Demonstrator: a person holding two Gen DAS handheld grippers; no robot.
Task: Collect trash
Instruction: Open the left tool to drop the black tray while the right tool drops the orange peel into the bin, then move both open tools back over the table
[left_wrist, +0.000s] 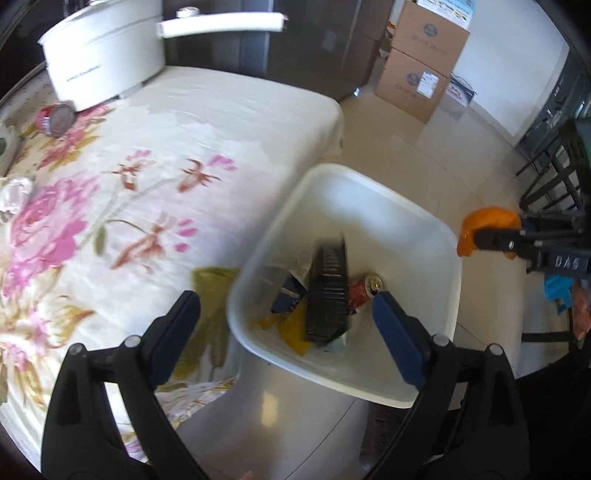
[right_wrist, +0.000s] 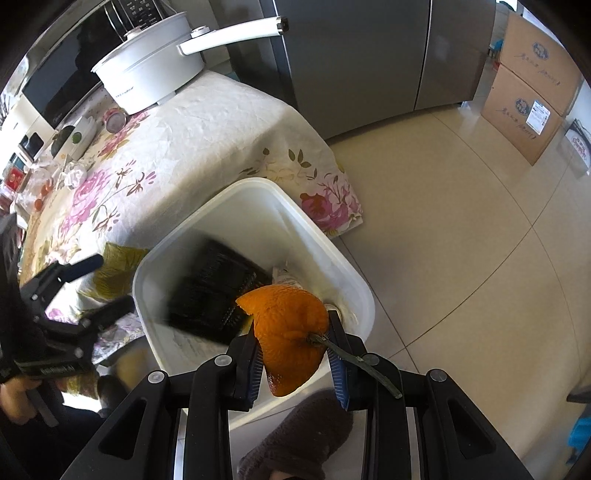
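A white bin (left_wrist: 369, 195) (right_wrist: 295, 221) stands on the floor beside the table. Inside it are a black ribbed tray (left_wrist: 328, 291) (right_wrist: 210, 288), blurred in both views, a red can (left_wrist: 364, 290), and yellow and dark wrappers. My left gripper (left_wrist: 288, 325) is open and empty above the bin's near-left rim. My right gripper (right_wrist: 293, 345) is shut on an orange peel (right_wrist: 288, 332) with a stem, held over the bin's near edge; the peel also shows in the left wrist view (left_wrist: 484, 225).
The table has a floral cloth (left_wrist: 129, 192) (right_wrist: 192, 133). On it are a white pot with a long handle (left_wrist: 107, 55) (right_wrist: 147, 74), a red can on its side (left_wrist: 55, 118), and crumpled white paper (left_wrist: 14, 192) (right_wrist: 72, 175). Cardboard boxes (left_wrist: 421, 70) and a grey fridge (right_wrist: 369, 55) stand behind.
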